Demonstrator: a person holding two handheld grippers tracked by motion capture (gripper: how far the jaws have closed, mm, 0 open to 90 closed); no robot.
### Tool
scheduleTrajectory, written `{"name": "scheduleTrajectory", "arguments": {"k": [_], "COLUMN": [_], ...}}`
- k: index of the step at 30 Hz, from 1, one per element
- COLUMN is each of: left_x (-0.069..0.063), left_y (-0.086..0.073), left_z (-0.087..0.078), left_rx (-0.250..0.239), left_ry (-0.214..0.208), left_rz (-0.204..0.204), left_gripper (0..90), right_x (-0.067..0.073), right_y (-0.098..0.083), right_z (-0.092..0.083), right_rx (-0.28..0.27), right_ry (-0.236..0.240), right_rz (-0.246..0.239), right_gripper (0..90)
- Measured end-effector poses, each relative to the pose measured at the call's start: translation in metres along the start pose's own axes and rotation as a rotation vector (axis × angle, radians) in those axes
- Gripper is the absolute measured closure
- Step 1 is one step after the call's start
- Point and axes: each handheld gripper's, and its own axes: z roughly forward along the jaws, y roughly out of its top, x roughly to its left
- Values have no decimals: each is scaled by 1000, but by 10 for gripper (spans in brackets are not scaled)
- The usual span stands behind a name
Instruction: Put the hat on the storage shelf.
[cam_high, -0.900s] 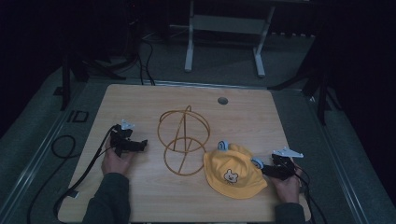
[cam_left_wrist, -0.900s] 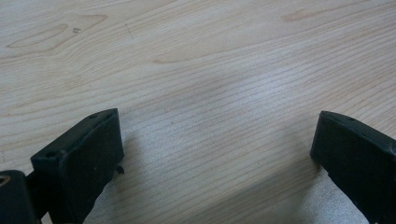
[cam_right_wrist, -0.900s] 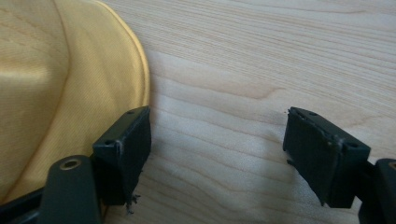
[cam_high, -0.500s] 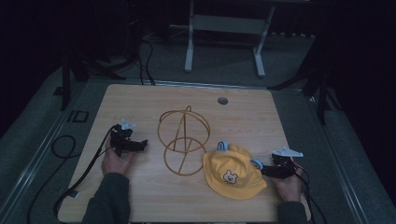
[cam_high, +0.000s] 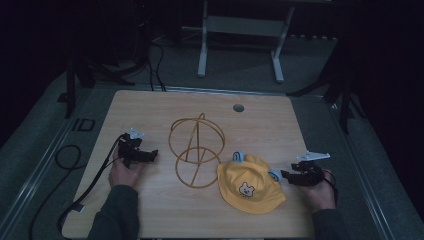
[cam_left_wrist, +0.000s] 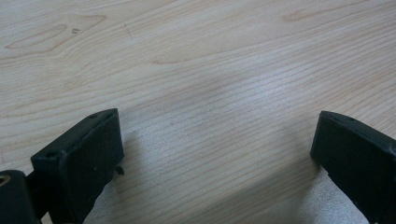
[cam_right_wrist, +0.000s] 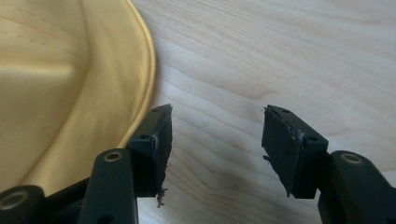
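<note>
Hat (cam_high: 250, 187): one yellow hat with a small bear face lies flat on the table (cam_high: 150, 220) at your right, brim down, just beside the wire stand (cam_high: 196, 150). That one stand of gold hoops sits mid-table, and it looks made to carry a hat, so the pairing reads as a hat waiting to be set on its form.

Your right gripper (cam_right_wrist: 215, 140) has its jaws apart and nothing between them, low over the wood with one jaw right at the brim's edge, likely lined up to pinch that brim.

Your left gripper (cam_left_wrist: 215, 154) is spread wide over bare wood, well apart from both things, probably parked until needed.

Count: one hat, one stand, two grippers, and one small round hole (cam_high: 238, 107) near the table's far edge.
</note>
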Motion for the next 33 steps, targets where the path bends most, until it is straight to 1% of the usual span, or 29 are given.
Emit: {"name": "scheduleTrajectory", "arguments": {"k": [2, 3, 4, 5, 6, 7, 8, 10, 13, 17, 18, 20, 21, 23, 26, 27, 28, 31, 33], "left_x": [0, 0, 0, 0, 0, 0, 0, 0, 0, 0, 0, 0, 0, 0, 0, 0, 0, 0, 0], "left_y": [0, 0, 0, 0, 0, 0, 0, 0, 0, 0, 0, 0, 0, 0, 0, 0, 0, 0, 0], "left_z": [0, 0, 0, 0, 0, 0, 0, 0, 0, 0, 0, 0, 0, 0, 0, 0, 0, 0, 0], "left_rx": [0, 0, 1, 2, 2, 1, 3, 2, 3, 2, 3, 3, 3, 2, 2, 2, 2, 3, 3], "left_ry": [0, 0, 0, 0, 1, 1, 1, 0, 0, -1, -1, -1, -1, -1, -2, -3, -3, -3, -3], "left_rz": [0, 0, 0, 1, 1, 0, 1, 2, 2, 2, 3, 3, 3, 3, 4, 4, 4, 4, 4], "left_gripper": [22, 22, 22, 22, 22, 22, 22, 22, 22, 22, 22, 22, 22, 22, 22, 22, 22, 22, 22], "right_x": [1, 1, 1, 1, 1, 3, 3, 6, 11, 14, 14, 16, 18, 22, 30, 30, 35, 37, 47], "right_y": [7, 7, 11, 19, 19, 27, 27, 38, 48, 62, 62, 69, 76, 83, 92, 92, 98, 101, 112], "right_z": [-7, -7, -11, -18, -18, -24, -24, -31, -36, -40, -40, -43, -47, -50, -54, -54, -56, -57, -60], "right_rx": [1, 1, 0, -7, -7, -9, -9, -1, 6, 33, 33, 45, 48, 52, 65, 65, 74, 75, 90], "right_ry": [15, 15, 22, 47, 47, 69, 69, 92, 114, 133, 133, 142, 154, 166, 182, 182, 191, 199, 224], "right_rz": [-25, -25, -37, -55, -55, -76, -76, -112, -147, -190, -190, -205, -222, -240, -277, -277, -299, -309, -328], "right_gripper": [428, 428, 428, 434, 434, 438, 438, 438, 437, 446, 446, 447, 448, 449, 445, 445, 439, 438, 419]}}
